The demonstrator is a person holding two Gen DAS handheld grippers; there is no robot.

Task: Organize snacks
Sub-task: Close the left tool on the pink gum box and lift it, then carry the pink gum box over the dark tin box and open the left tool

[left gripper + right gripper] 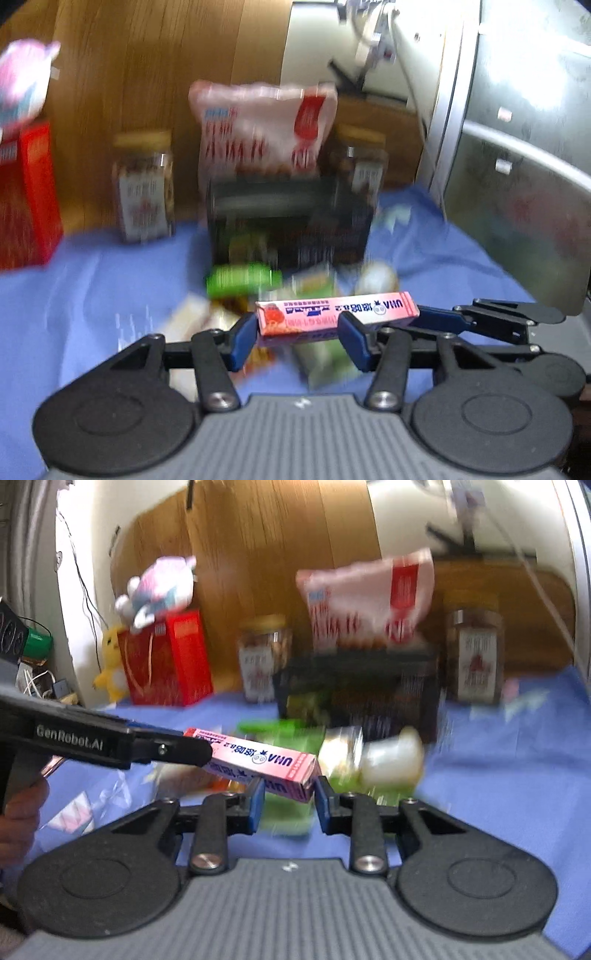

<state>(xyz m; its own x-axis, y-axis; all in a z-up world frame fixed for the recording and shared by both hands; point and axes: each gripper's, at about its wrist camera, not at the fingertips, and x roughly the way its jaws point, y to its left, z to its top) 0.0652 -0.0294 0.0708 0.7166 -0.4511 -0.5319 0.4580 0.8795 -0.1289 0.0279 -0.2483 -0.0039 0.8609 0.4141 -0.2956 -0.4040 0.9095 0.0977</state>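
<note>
- Left wrist view: the left tool (297, 334) is clenched on one end of a pink candy box (338, 312), a blue pad pressed on each side of it.
- Same view: the right tool (436, 318) comes in from the right and meets the far end of that box.
- Right wrist view: the right tool (289, 798) grasps the other end of the pink candy box (266, 766), which lies tilted between its blue pads.
- The box hangs above the blue cloth (498, 775) on the bench, carried between both tools and clear of the loose snacks below.
- Under it lie a green packet (242, 278) and a pale cup (393, 762), both blurred.
- Behind them stands a black basket (288, 221) with a red-and-white bag (264, 129) upright at its back.
- A jar (144, 188) stands on either side of the basket; a red box (27, 195) stands far left.
- A hand (18, 819) shows at the left edge of the right wrist view.
</note>
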